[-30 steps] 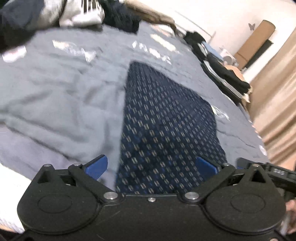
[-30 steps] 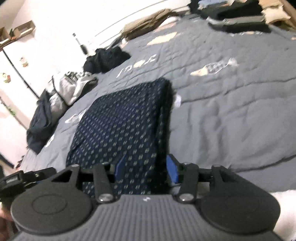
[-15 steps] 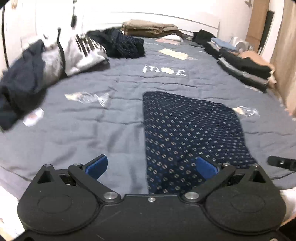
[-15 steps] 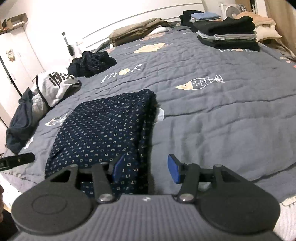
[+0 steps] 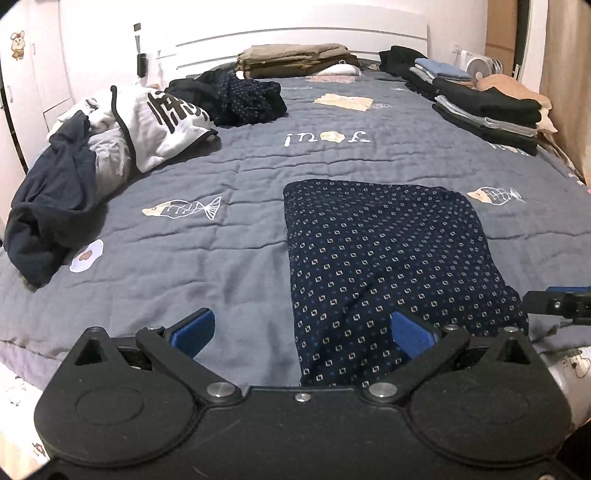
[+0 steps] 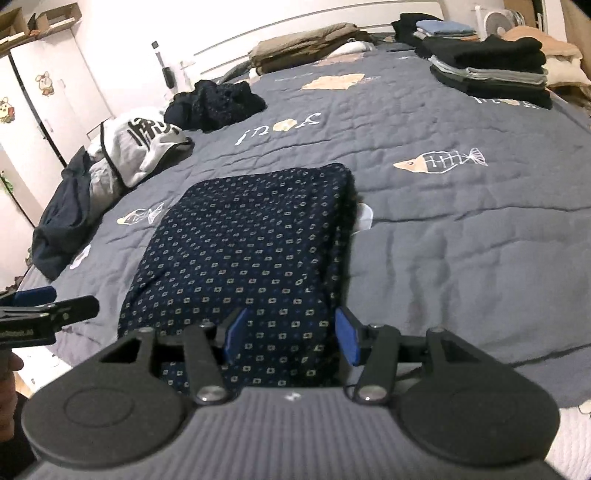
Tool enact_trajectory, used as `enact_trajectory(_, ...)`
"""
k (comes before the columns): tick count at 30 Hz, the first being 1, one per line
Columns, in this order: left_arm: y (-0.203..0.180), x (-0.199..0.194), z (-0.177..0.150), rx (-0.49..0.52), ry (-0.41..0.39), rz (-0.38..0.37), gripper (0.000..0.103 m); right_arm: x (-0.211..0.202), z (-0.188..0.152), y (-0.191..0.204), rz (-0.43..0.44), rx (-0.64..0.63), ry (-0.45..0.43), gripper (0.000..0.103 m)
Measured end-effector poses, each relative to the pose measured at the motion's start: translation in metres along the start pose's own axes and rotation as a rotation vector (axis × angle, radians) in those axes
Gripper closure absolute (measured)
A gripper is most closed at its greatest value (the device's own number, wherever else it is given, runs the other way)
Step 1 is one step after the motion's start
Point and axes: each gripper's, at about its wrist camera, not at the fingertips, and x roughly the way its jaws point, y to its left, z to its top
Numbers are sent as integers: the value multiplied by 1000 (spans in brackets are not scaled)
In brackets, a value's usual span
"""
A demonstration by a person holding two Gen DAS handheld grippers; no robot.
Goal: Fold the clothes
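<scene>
**Both hand-held grippers hovering open over a folded patterned garment on the bed**

The left hand-held gripper (image 5: 301, 330) is standing with its blue pads spread wide, gripping nothing; its right pad (image 5: 408, 330) is hanging above the near left corner of the folded navy garment (image 5: 388, 254), and its left pad is sitting over bare quilt. The right hand-held gripper (image 6: 290, 336) is holding its jaws about half open, also empty, with the garment's near right corner (image 6: 258, 258) lying beneath and between the pads without being pinched.

Just ahead of both grippers, the garment is lying flat as a neat rectangle on the grey quilted bed (image 5: 229, 236), patterned with small pale diamonds. A scrap of white (image 6: 364, 218) is peeking out beside its far right corner.

Further ahead and to the left, a heap of unfolded clothes is sprawling along the bed's edge: a dark navy piece (image 5: 51, 210), then a white-and-grey top with black lettering (image 5: 162, 122), then a crumpled dark bundle (image 5: 240, 98). Far ahead, by the white headboard (image 5: 303, 33), a tan folded stack (image 5: 295, 59) is resting. Ahead to the right, a pile of folded dark and grey clothes (image 5: 487, 114) is sitting near the bed's side, with a beige item (image 5: 513, 86) beyond it.

Nothing is lying between the grippers and the garment.
</scene>
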Motion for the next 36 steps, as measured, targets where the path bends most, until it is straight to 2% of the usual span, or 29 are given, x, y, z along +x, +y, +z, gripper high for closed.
enact_trajectory(9, -10, -16, 10, 51, 14, -30, 0, -6, 6, -1, 21, 63, 19, 51)
enact_trajectory(12, -7, -28, 27, 59, -10, -50, 0, -19, 19, 5, 24, 54, 2, 51)
enact_trajectory(18, -2, -58, 63, 102, -86, -73, 0, -53, 48, 24, -25, -23, -50, 51)
enact_trajectory(23, 8, -79, 82, 123, -128, -88, 0, -79, 57, 29, -27, -35, -77, 51)
enact_trajectory(28, 11, -87, 84, 127, -135, -107, 0, -93, 58, 27, -30, -30, -80, 51)
enact_trajectory(36, 20, -82, 67, 90, -79, -137, 0, -111, 53, 24, -22, -24, -43, 51)
